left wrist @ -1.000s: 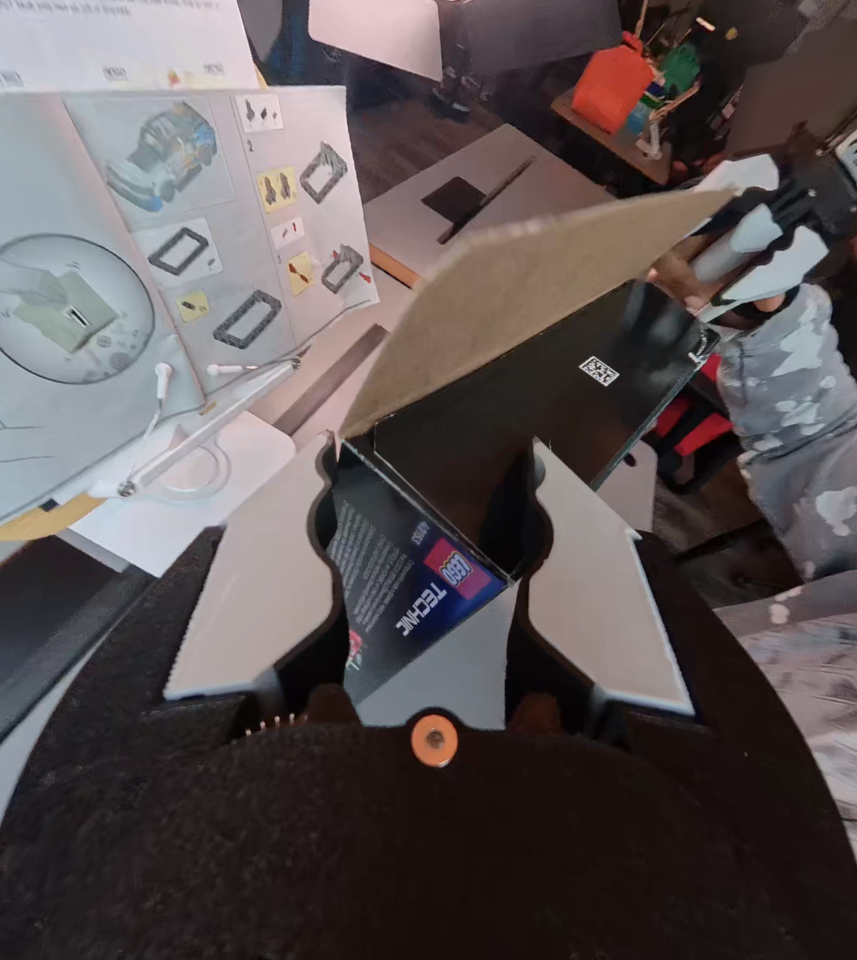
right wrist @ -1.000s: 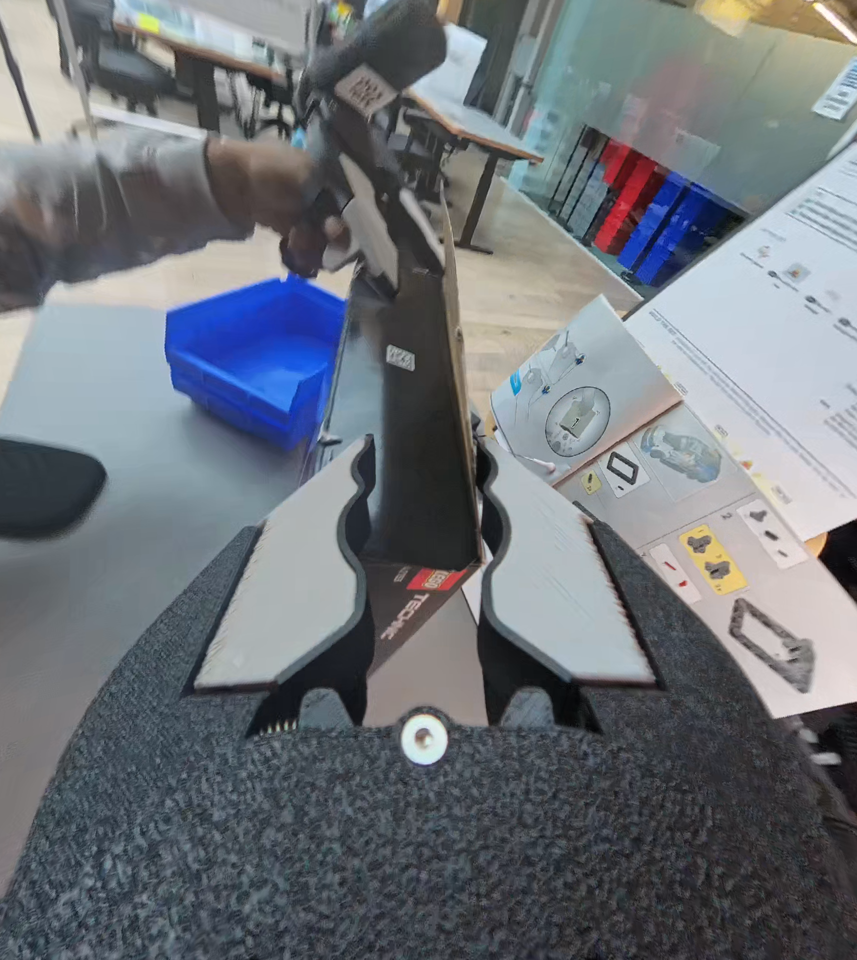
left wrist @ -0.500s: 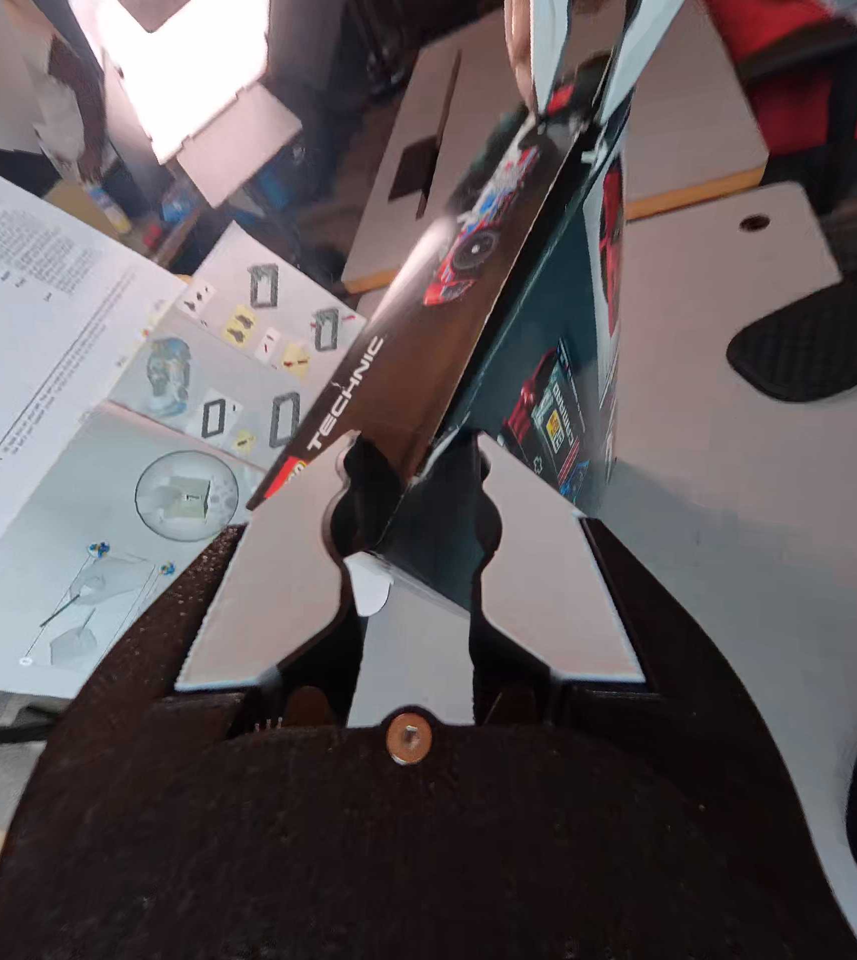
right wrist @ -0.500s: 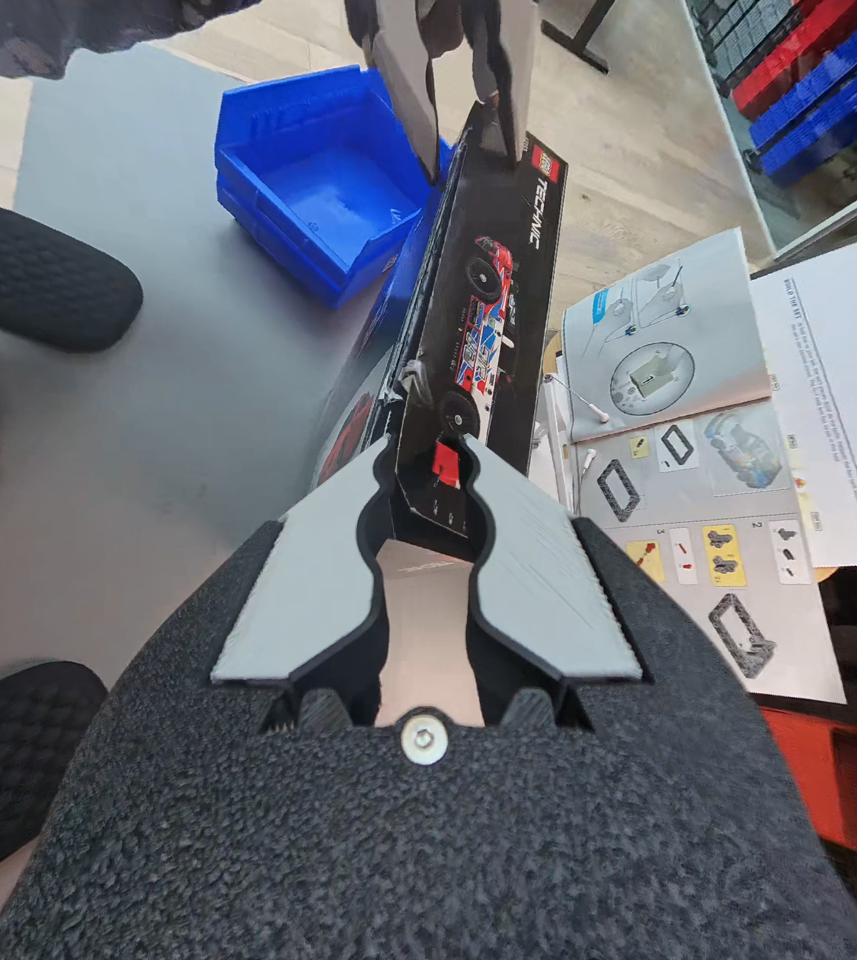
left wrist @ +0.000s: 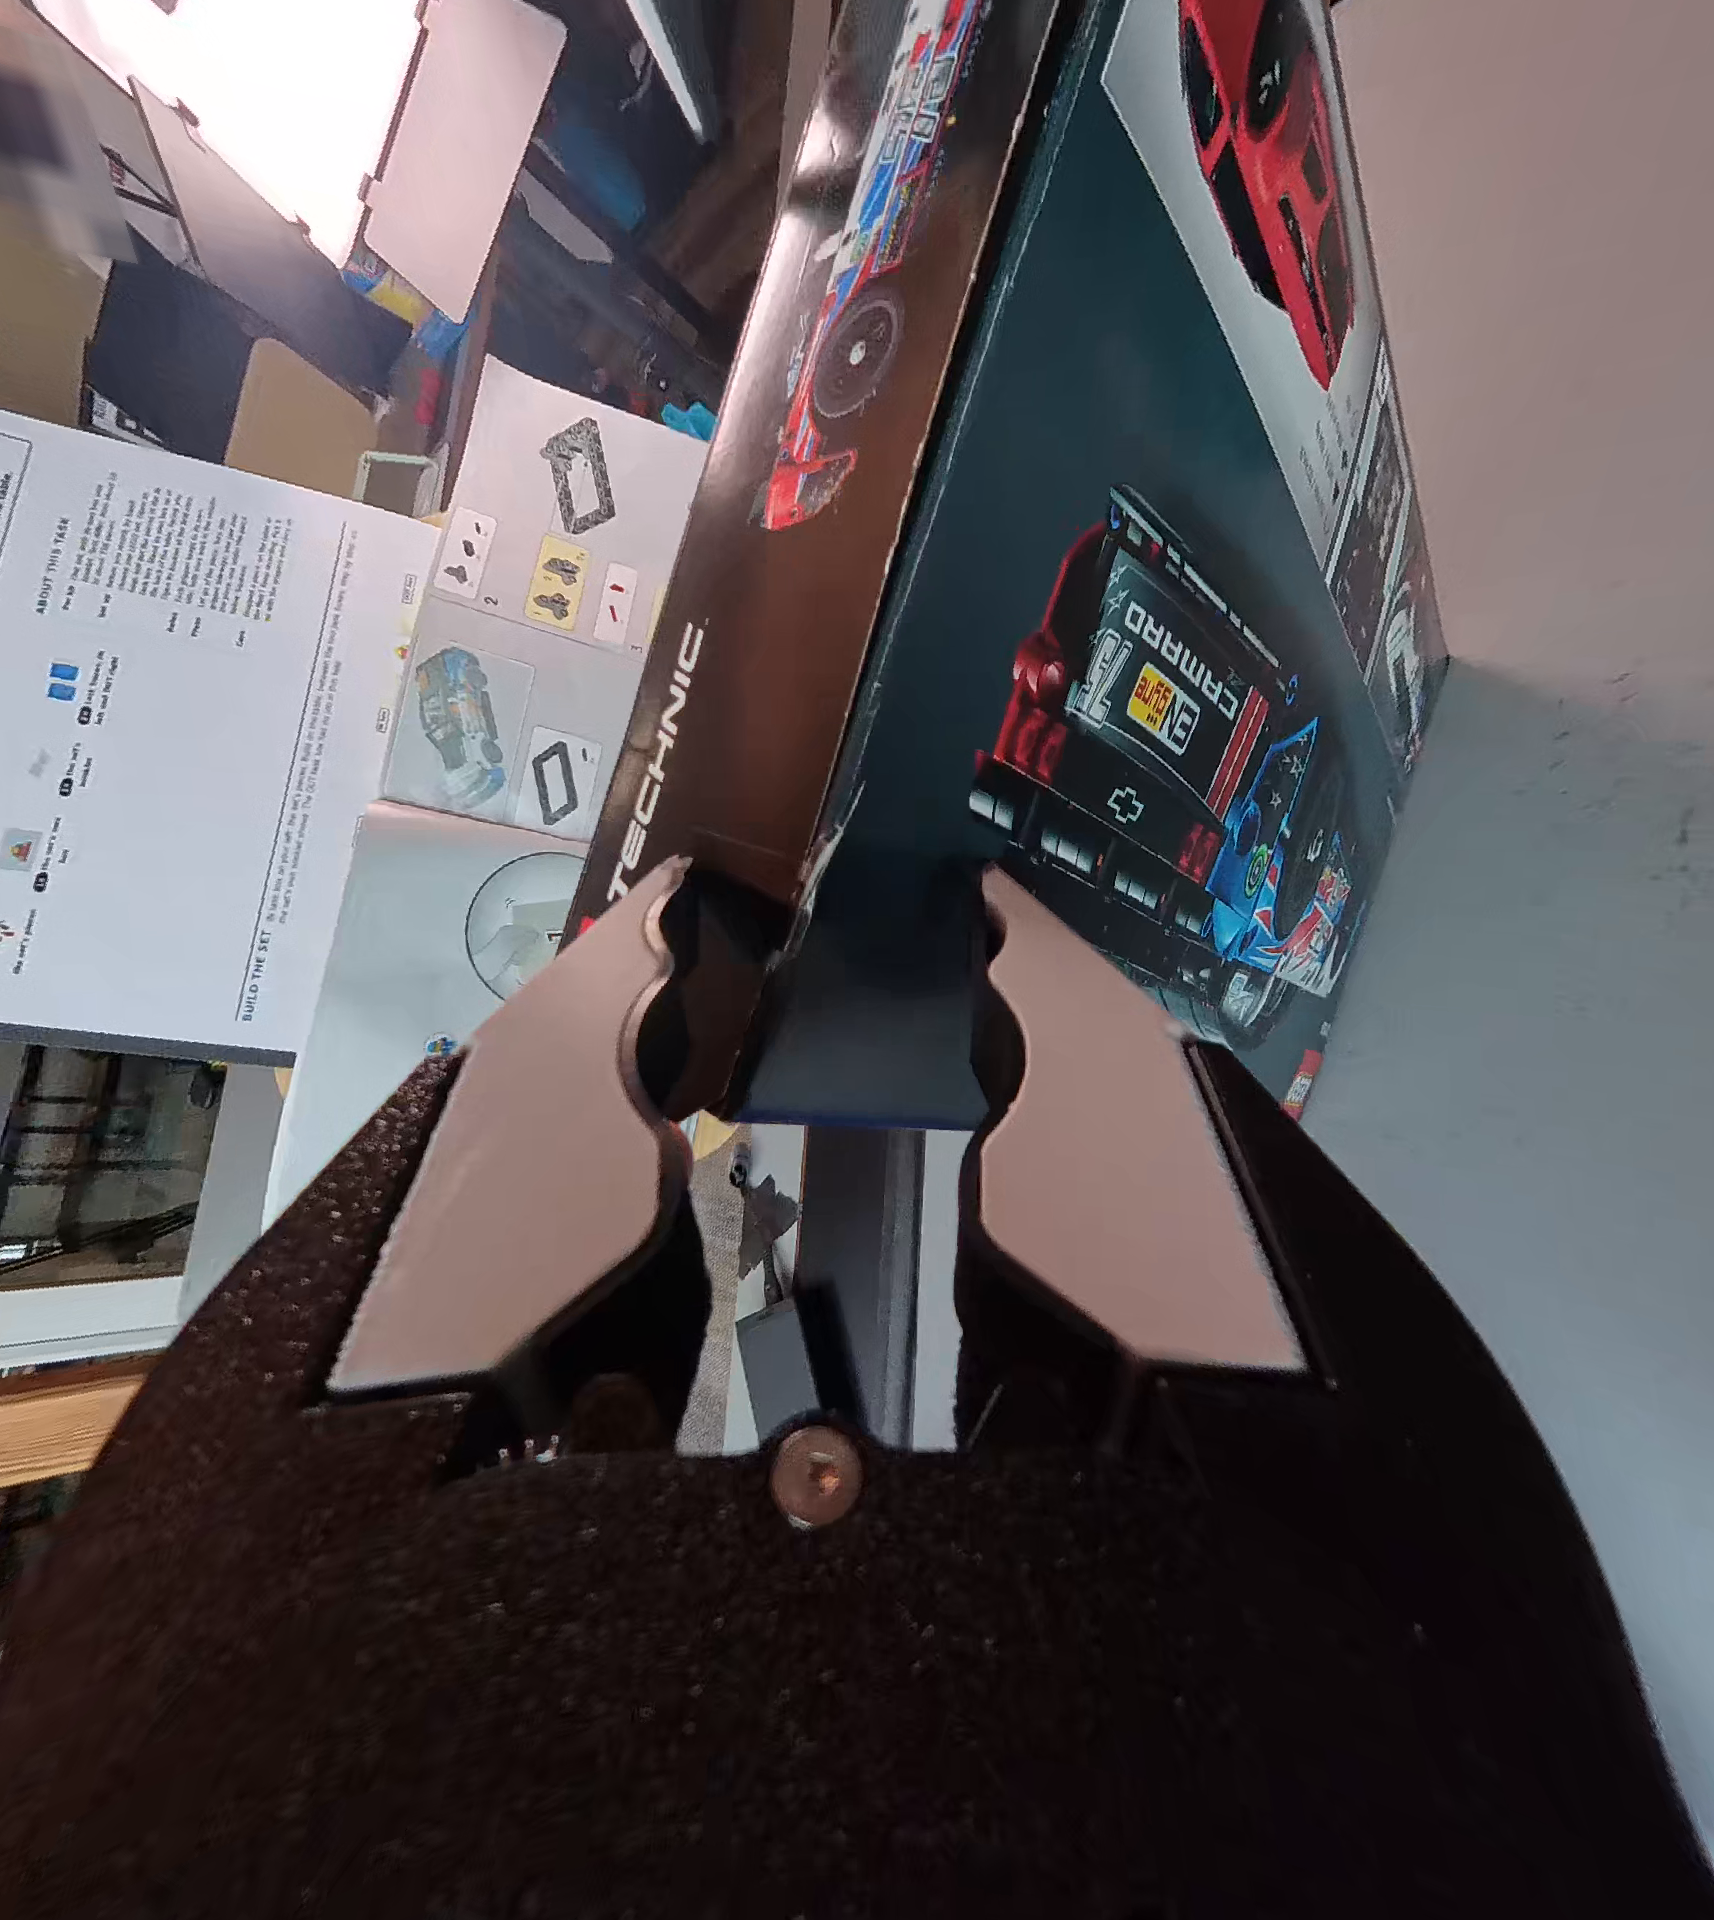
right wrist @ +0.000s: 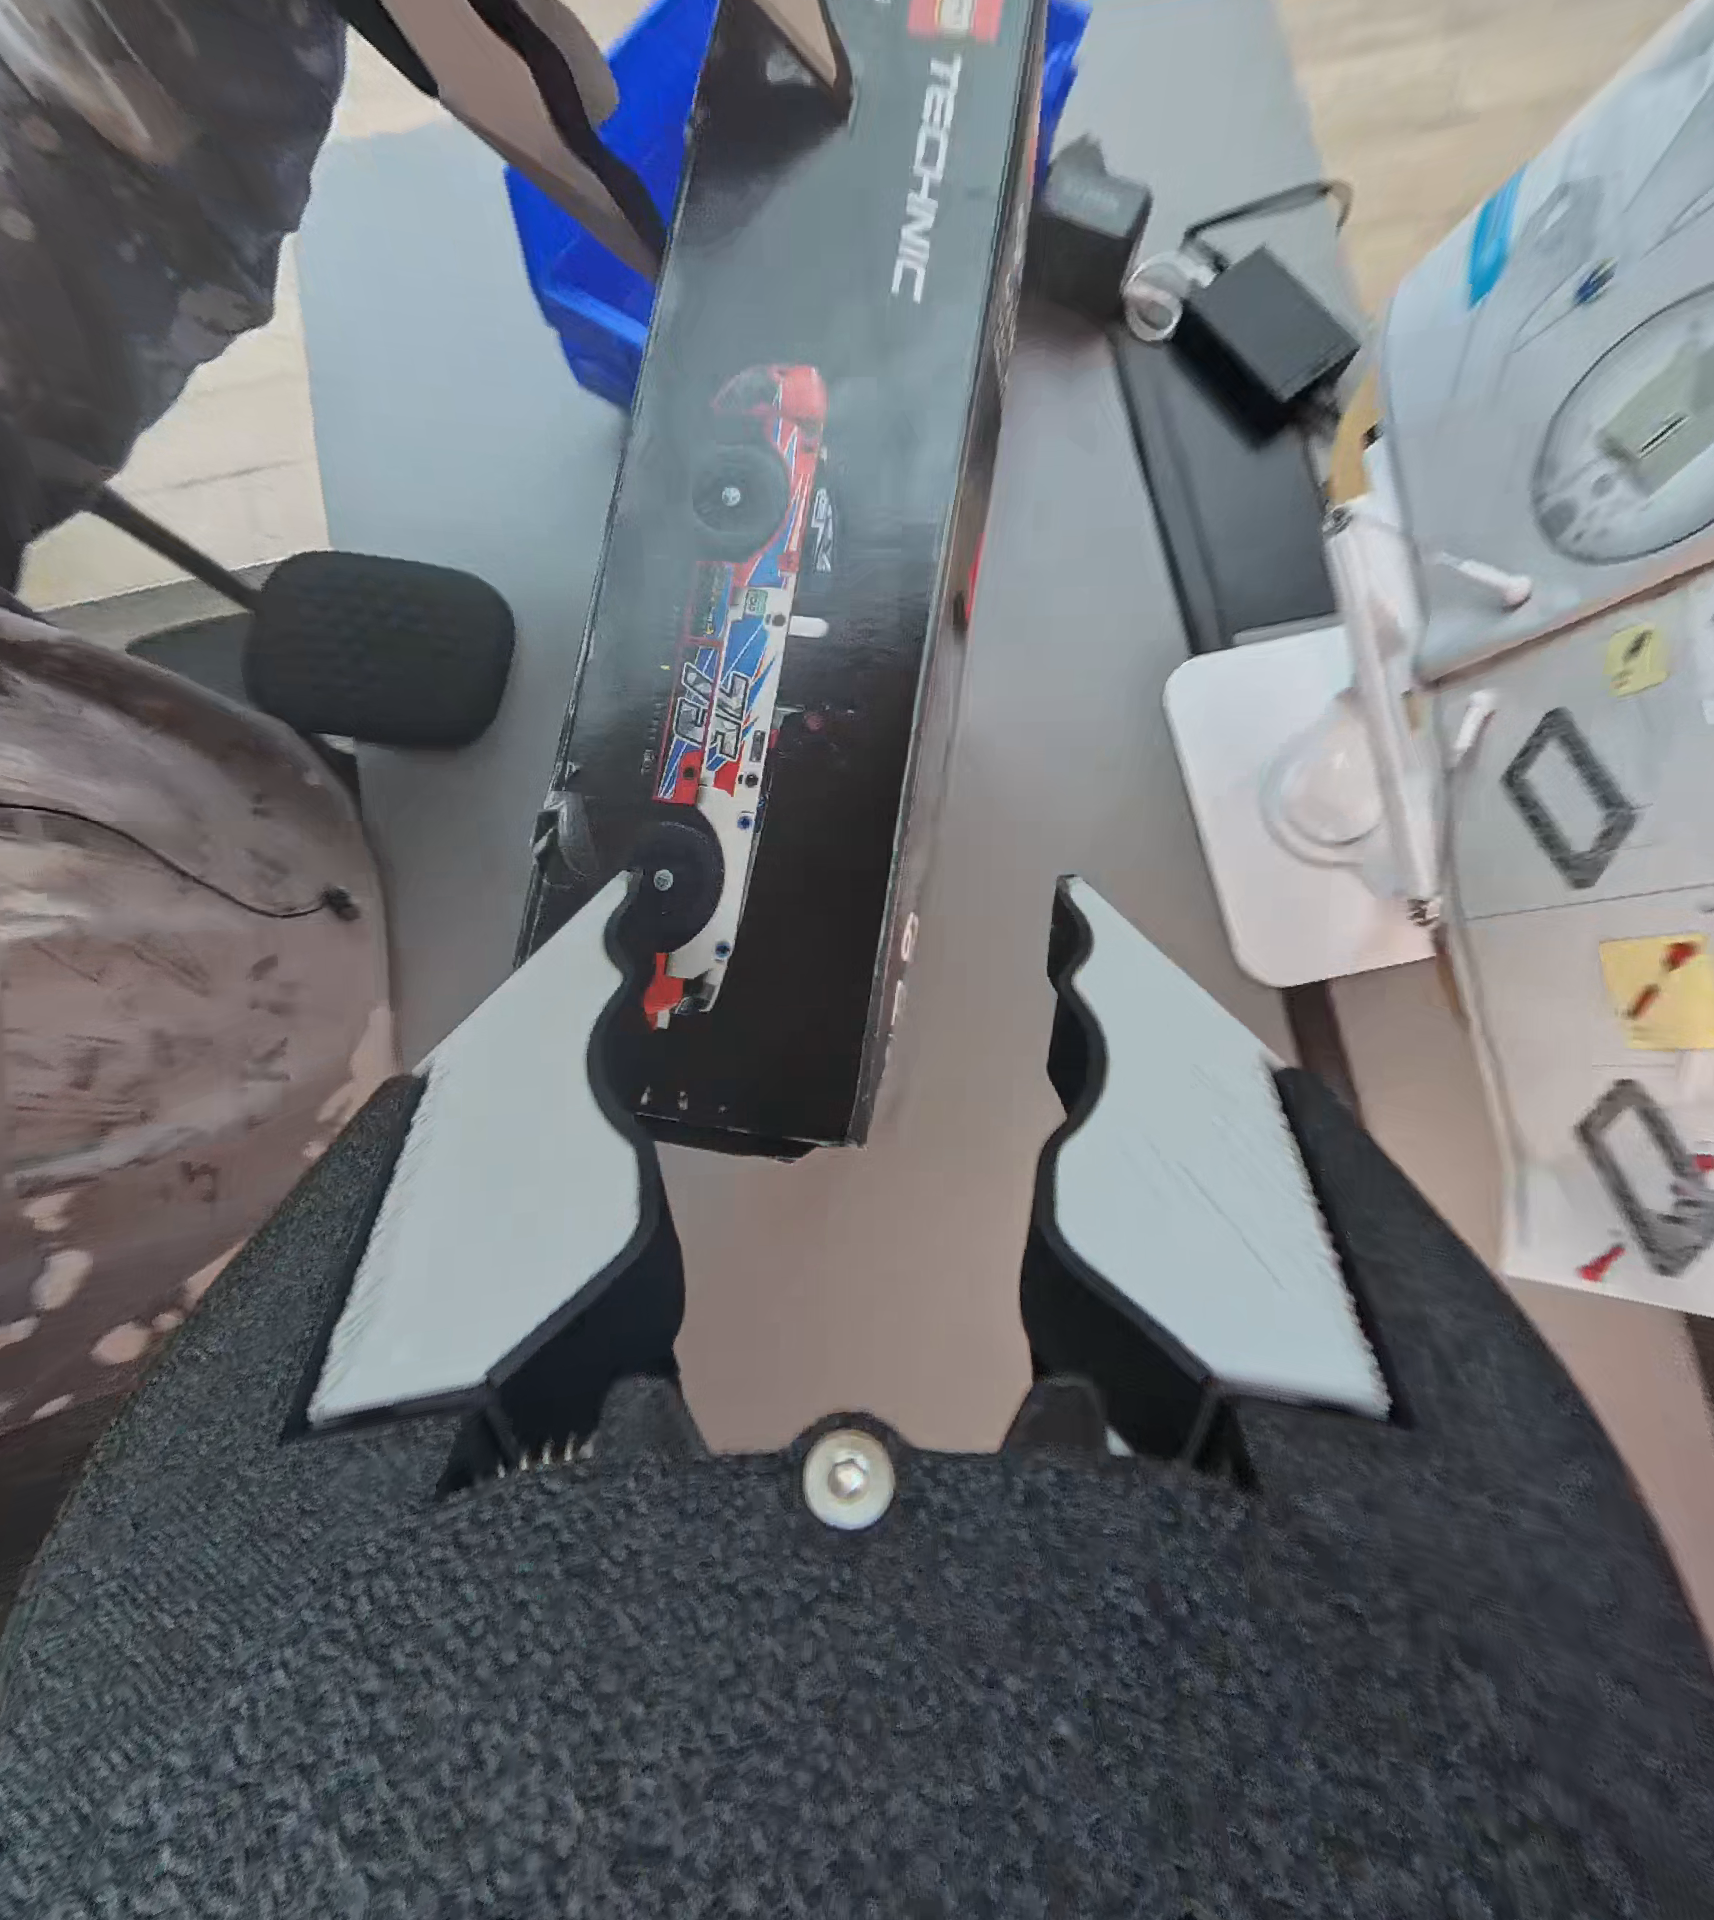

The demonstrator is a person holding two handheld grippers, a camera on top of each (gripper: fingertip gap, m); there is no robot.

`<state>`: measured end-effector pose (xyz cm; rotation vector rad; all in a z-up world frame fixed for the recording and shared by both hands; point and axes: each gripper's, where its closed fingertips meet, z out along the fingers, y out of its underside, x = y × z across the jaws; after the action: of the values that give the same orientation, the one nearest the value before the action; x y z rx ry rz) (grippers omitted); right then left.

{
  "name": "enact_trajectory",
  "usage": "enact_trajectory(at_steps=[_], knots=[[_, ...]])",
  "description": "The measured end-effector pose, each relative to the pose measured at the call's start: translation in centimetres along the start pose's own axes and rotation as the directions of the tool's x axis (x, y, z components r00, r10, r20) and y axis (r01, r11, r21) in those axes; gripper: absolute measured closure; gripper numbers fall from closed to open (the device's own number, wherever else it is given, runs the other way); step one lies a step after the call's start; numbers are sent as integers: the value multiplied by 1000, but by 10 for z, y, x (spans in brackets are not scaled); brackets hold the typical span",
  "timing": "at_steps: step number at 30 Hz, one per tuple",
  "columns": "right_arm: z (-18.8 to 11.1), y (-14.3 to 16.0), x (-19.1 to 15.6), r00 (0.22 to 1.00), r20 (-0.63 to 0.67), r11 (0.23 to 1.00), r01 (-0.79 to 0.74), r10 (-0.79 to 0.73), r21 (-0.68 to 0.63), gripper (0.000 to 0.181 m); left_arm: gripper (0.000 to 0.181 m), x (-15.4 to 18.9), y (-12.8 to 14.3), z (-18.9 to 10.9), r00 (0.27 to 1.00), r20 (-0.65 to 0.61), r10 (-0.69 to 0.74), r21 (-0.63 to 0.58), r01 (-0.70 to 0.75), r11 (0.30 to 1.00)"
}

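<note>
A long black toy-set box with a racing car printed on it (left wrist: 1092,675) stands tilted on its long edge on the grey table (left wrist: 1611,935). My left gripper (left wrist: 832,878) is shut on one end of the box, with a finger on each side of the end panel. In the right wrist view the box (right wrist: 811,520) runs away from my right gripper (right wrist: 845,883). That gripper is open around the near end: its left fingertip (right wrist: 614,904) is at the box edge, and there is a gap to the right finger. The left gripper's fingers (right wrist: 541,114) show at the far end.
A blue bin (right wrist: 583,260) sits behind the box. An open instruction booklet (right wrist: 1611,727) on a white stand (right wrist: 1248,810) is to the right, with a printed sheet (left wrist: 136,727) beside it. A black charger with a cable (right wrist: 1268,322), a black padded armrest (right wrist: 375,644) and a person's sleeve (right wrist: 105,208) are close by. The left gripper's tips are roughly 15 centimeters from the right gripper's.
The right gripper has opened and let go of the box end. The box has swung down from upright to near the table. The left gripper's fingers now sit wider across the end.
</note>
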<state>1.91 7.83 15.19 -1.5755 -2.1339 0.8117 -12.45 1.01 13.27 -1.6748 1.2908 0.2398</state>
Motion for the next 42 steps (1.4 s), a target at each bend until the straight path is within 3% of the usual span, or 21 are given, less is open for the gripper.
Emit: enact_trajectory(at_steps=[2,6,8,10,11,14,16,18,23,28,37,42], knots=[[5,4,-7,990,93,992,-95,102,-79,105,131,2,-2,-4,999,-11,-32,52,32,998],[8,4,-15,995,69,976,-54,70,-212,96,127,10,-12,-18,976,-156,-151,175,177,969],[9,3,-20,997,55,963,-31,47,-268,94,117,5,-27,-37,926,-276,-258,289,336,896],[9,2,-24,999,42,952,-2,16,-305,94,120,-22,-35,-52,867,-309,-391,367,488,792],[8,1,-24,1000,31,948,11,-1,-319,94,119,-32,-29,-50,849,-292,-441,343,524,780],[6,-2,-26,999,17,940,50,-47,-338,102,89,-23,3,-20,816,-291,-499,117,548,828],[5,-4,-30,996,23,947,86,-83,-310,111,100,-23,3,-12,724,-360,-588,80,652,754],[6,-2,-36,996,45,952,83,-73,-296,103,101,-23,4,-7,665,-397,-633,54,705,707],[7,4,-35,998,63,956,17,2,-293,107,102,-24,6,-3,653,-406,-639,7,702,712],[10,8,-33,992,96,928,-36,77,-372,113,102,-28,8,3,651,-403,-643,24,710,704],[13,8,-44,997,63,908,-14,44,-419,118,110,-26,8,0,705,-344,-620,102,685,722],[14,4,-59,1000,-13,937,-11,6,-350,115,112,-18,5,-10,728,-311,-612,129,670,731]])
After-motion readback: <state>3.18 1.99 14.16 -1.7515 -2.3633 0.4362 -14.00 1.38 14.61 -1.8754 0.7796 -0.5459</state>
